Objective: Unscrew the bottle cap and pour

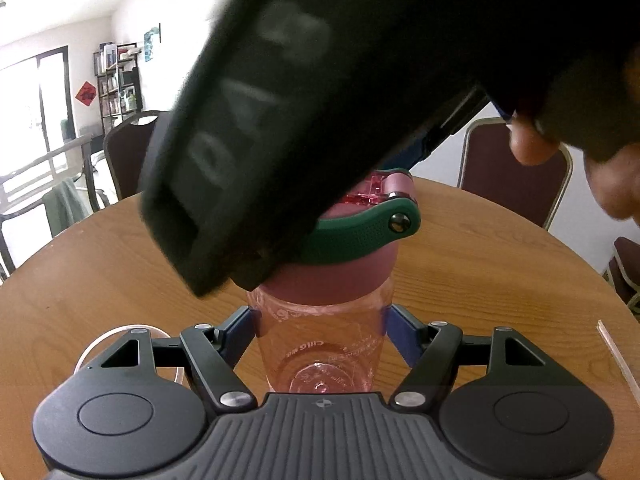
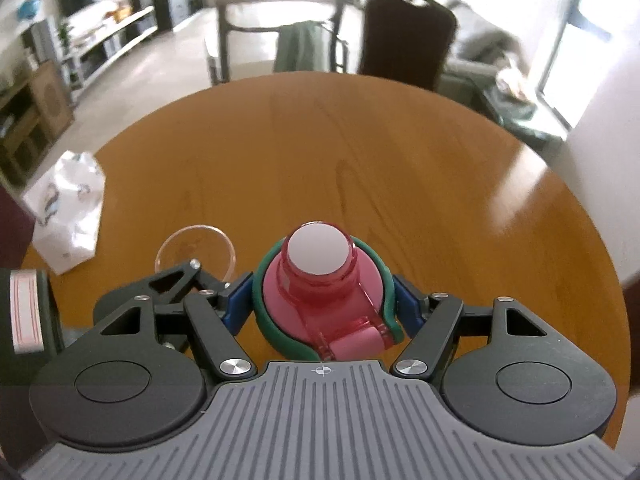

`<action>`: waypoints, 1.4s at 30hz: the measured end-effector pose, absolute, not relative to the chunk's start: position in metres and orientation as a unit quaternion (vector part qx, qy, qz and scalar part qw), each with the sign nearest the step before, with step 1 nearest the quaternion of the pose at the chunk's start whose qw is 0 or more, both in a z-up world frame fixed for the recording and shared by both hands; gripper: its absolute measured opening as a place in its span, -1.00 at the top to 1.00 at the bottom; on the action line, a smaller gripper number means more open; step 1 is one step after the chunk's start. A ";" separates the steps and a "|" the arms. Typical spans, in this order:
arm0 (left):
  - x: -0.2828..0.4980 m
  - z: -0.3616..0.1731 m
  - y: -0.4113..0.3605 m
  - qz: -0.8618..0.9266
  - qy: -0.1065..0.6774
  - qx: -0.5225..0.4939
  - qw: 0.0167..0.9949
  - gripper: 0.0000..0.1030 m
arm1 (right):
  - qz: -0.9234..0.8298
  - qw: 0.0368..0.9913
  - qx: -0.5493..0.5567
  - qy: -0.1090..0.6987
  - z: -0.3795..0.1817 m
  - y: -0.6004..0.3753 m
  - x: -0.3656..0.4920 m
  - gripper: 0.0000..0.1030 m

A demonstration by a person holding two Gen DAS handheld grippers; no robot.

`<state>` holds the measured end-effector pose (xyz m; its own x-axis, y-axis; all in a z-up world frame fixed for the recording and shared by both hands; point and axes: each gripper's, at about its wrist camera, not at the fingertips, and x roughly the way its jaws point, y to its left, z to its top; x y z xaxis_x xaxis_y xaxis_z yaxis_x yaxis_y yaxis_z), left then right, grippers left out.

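While your left gripper [image 1: 320, 326] squeezes the pink bottle [image 1: 320, 344] near the table's [image 2: 360, 152] near edge, keep your right gripper [image 2: 322, 304] tight on the cap [image 2: 320, 292] and twist slowly.

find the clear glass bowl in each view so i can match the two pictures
Left wrist: the glass bowl peeks out at lower left, behind the left gripper.
Right wrist: the bowl sits left of centre, just beyond the right gripper.
Shared landmark: the pink cap, right of the bowl in both.
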<state>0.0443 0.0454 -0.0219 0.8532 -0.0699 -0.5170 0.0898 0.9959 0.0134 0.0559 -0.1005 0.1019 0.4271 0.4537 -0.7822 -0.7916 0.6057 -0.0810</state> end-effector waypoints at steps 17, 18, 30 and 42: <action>0.068 -0.027 0.061 -0.093 0.266 0.023 0.959 -0.36 | 0.595 0.616 -0.374 0.356 0.115 -0.104 0.094 -0.53; 0.064 -0.027 0.053 -0.088 0.266 0.023 0.960 -0.36 | 0.581 0.646 -0.342 0.357 0.117 -0.108 0.092 -0.58; 0.030 -0.024 0.025 -0.044 0.266 0.015 0.963 -0.37 | 0.329 0.850 -0.047 0.409 0.128 -0.143 0.049 -0.71; 0.024 -0.023 0.020 -0.037 0.269 0.013 0.962 -0.37 | 0.307 0.839 -0.152 0.423 0.121 -0.116 0.049 -0.47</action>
<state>0.0239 0.0196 -0.0232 0.8530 -0.0651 -0.5178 0.0786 0.9969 0.0043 0.0492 -0.1157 0.1207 0.4536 0.3871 -0.8027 -0.6435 0.7654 0.0055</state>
